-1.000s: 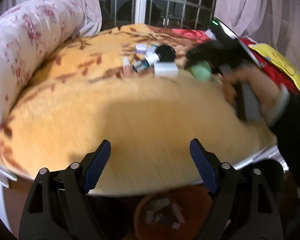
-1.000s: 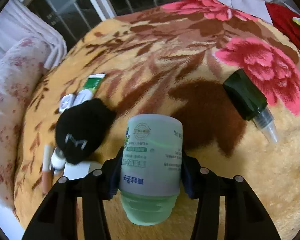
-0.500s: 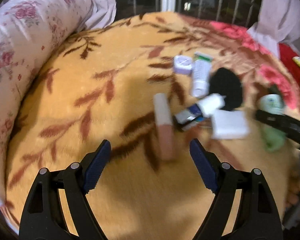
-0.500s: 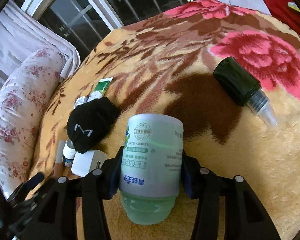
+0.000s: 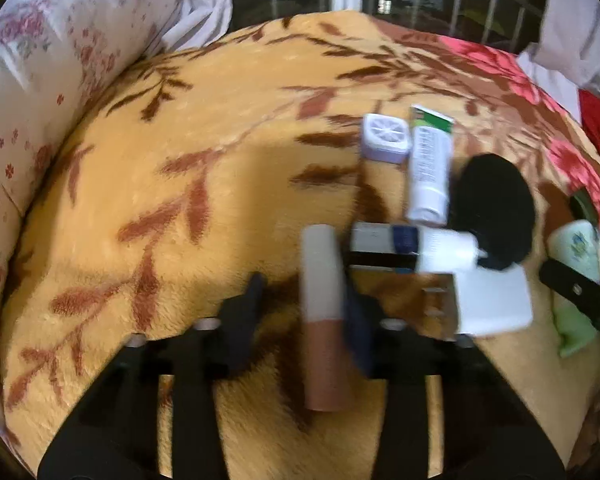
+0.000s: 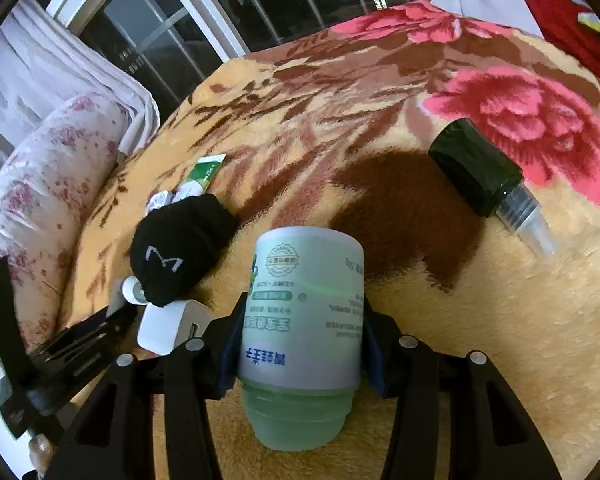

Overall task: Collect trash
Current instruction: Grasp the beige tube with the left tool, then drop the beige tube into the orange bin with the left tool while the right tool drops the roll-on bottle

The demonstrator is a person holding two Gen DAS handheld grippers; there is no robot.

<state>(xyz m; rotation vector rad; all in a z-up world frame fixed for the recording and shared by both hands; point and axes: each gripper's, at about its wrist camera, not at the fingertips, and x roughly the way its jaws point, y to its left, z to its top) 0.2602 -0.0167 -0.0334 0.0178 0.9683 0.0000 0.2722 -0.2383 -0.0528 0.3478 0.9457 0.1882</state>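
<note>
Left wrist view: the left claw (image 5: 300, 320) hangs low over a bed spread with an orange floral blanket (image 5: 180, 168). Its jaws have just been closing, and a pink-and-white tube (image 5: 324, 316) lies lengthwise between them. The right pad sits against the tube; the left pad looks a little apart, though the blur makes the contact hard to judge, so I cannot tell whether it is clenched on the tube. Just right of the tube lie a white-capped small bottle (image 5: 416, 246) and a white charger block (image 5: 492, 304). Farther off sit a lilac square case (image 5: 386, 138), a white-and-green tube (image 5: 430, 168) and a black sock (image 5: 494, 216). A floral pillow (image 5: 48, 92) lines the left side.

Right wrist view: the right claw (image 6: 300, 340) is clenched on a green bottle with a white label (image 6: 304, 312), both pads pressed to its sides, held above the blanket. To the far right a dark green spray bottle (image 6: 484, 172) lies on its side. To the left the black sock, the charger block and the white-and-green tube cluster together, with the left claw's black frame near them.
</note>
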